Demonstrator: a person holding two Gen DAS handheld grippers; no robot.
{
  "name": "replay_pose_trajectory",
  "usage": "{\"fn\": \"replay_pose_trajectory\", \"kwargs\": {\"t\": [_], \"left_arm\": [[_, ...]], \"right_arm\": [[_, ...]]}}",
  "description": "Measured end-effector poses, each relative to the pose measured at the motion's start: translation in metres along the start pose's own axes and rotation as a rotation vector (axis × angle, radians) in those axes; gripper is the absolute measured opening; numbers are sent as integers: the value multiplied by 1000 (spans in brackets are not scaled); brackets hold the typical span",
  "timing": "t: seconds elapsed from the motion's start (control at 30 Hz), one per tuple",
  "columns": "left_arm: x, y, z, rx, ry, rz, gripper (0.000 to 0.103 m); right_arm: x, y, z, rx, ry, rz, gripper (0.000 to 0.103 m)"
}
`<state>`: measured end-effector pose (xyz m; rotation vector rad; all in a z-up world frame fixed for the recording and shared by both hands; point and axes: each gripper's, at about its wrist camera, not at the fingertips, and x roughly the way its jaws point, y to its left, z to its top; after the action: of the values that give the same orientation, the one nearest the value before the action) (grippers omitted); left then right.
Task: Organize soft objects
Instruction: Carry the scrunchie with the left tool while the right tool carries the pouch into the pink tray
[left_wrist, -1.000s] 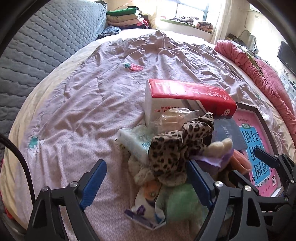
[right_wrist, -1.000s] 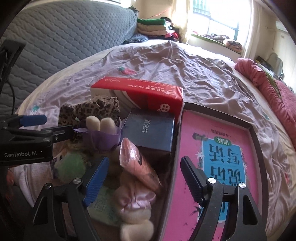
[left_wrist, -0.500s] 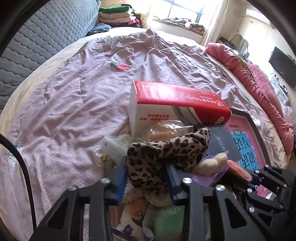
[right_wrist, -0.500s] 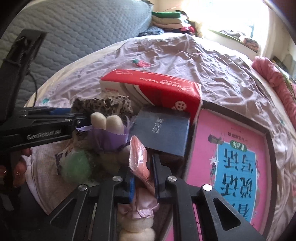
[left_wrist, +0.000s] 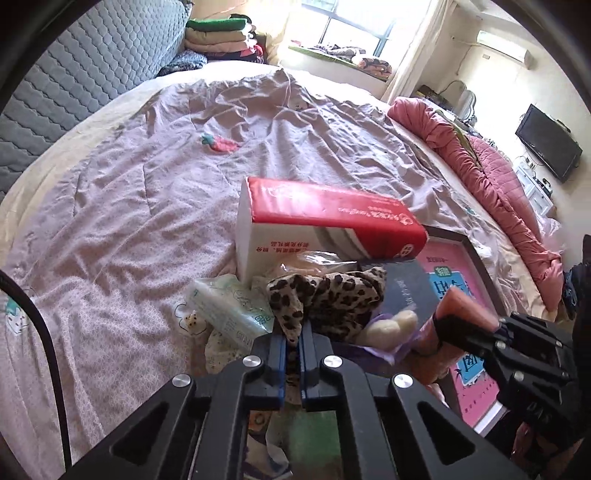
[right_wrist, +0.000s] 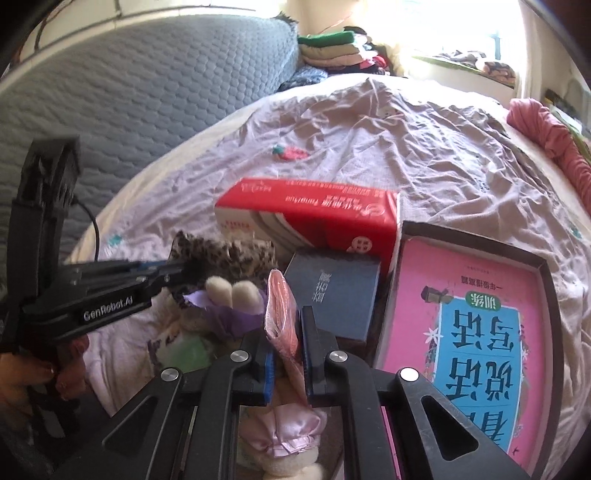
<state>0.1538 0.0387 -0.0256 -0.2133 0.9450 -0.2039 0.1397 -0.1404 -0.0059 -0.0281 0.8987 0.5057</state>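
Observation:
A heap of soft things lies at the near edge of the bed. My left gripper (left_wrist: 292, 341) is shut on a leopard-print cloth (left_wrist: 332, 299), its blue pads pinching a fold of it; the same cloth (right_wrist: 229, 254) shows in the right wrist view with the left gripper (right_wrist: 173, 275) on it. My right gripper (right_wrist: 288, 332) is shut on a pink satin piece (right_wrist: 282, 314), also seen as the pink piece (left_wrist: 461, 306) in the left wrist view. A plush rabbit in purple cloth (right_wrist: 232, 295) and a green fuzzy item (right_wrist: 184, 350) lie between the two grippers.
A red and white tissue pack (left_wrist: 325, 221) rests behind the heap, with a dark blue notebook (right_wrist: 332, 291) and a framed pink book (right_wrist: 476, 317) to the right. A pale tissue packet (left_wrist: 229, 310) lies left. Wrinkled lilac bedsheet (left_wrist: 147, 206) stretches beyond; a person's hand (right_wrist: 33, 373) holds the left gripper.
Both grippers have gone from wide open to shut: the left on the leopard cloth, the right on the pink satin piece, which now stands a little higher.

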Motion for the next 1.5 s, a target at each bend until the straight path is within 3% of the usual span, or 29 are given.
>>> {"fn": "replay_pose_trajectory", "kwargs": {"t": [0.57,1.0,1.2,1.5], "left_arm": [[-53,-36,5,49,-72,4,4],[-94,-80,15,96,-132,-6,4],[-92,-121,9,144,-113,-60,4],[-63,-191,-22,232,-27,-152,4]], "right_arm": [[-62,-14,23,60,-115,12,11],[-102,-15,44,23,-175,21,11],[-135,-46,27,71,-199,-4,11],[-160,-107,-31,161,-146,-60,11]]}}
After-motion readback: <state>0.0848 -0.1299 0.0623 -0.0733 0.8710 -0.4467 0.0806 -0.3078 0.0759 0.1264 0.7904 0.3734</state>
